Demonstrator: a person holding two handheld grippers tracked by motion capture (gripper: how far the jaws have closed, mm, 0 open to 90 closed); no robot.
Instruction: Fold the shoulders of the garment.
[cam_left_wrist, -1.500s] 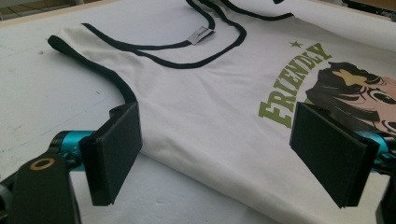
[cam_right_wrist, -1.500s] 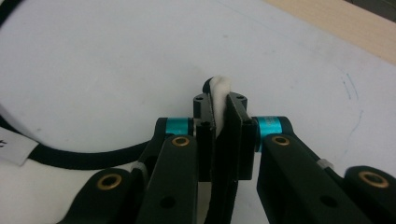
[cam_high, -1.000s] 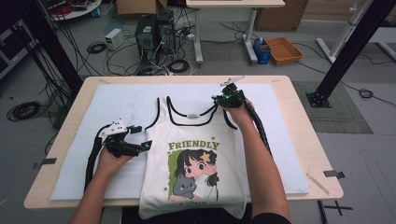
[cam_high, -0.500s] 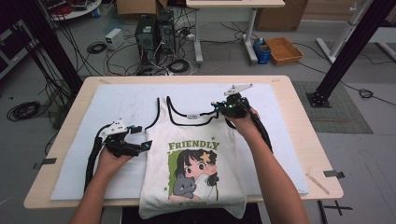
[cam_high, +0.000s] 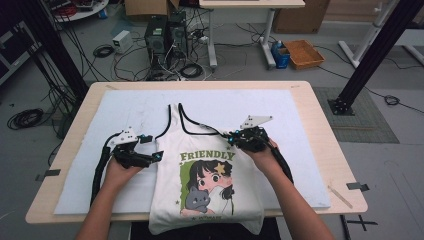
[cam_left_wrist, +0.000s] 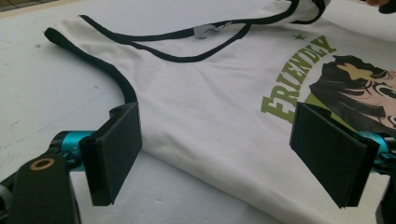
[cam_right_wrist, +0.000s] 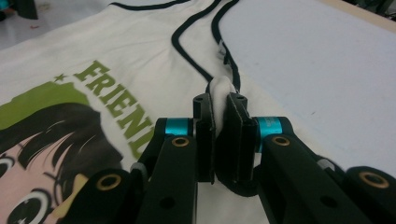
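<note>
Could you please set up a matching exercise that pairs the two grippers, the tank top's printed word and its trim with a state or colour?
Column one:
1. left gripper
2. right gripper
3. word FRIENDLY
4. tank top's trim

Column two:
A. black
B. shut on a fold of the tank top
C. green
D. open, jaws wide over the shirt's edge

Pairs: 1-D, 2-B, 3-C, 4-A

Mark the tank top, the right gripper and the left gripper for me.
tank top (cam_high: 210, 172): high view, printed chest.
right gripper (cam_right_wrist: 219, 109): right gripper view, between jaws pinching white fabric.
left gripper (cam_left_wrist: 219, 154): left gripper view, midway between open jaws.
</note>
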